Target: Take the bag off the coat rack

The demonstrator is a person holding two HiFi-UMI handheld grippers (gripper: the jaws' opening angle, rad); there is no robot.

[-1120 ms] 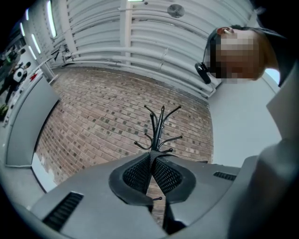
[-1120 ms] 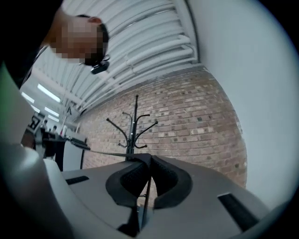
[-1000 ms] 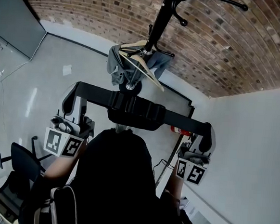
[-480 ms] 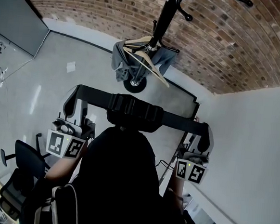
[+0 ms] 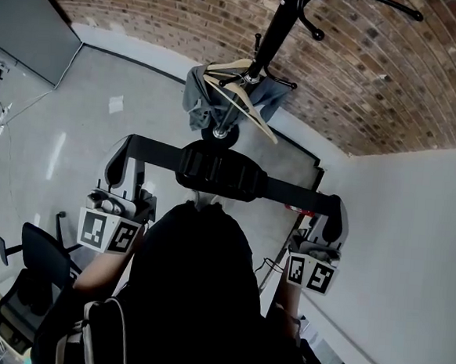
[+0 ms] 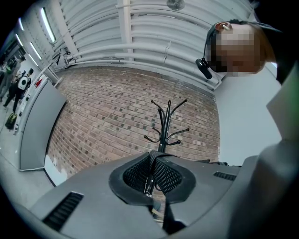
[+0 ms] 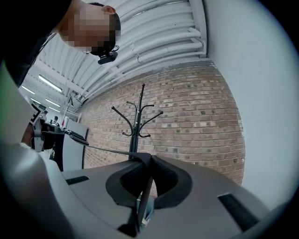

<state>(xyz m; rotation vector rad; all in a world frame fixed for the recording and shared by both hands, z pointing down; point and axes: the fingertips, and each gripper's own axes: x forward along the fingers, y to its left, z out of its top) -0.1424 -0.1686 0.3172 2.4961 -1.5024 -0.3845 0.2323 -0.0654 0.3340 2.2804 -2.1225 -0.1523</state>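
Left hand-held gripper and right hand-held gripper were clamped on bag strap; coat rack stood at twelve o'clock.

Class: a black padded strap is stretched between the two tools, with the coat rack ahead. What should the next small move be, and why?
Probably lower both shut tools together. The left tool and right tool each pinch the black padded strap, which runs straight between them, short of the coat rack, not touching it. It looks already off, so bringing it down seems next.
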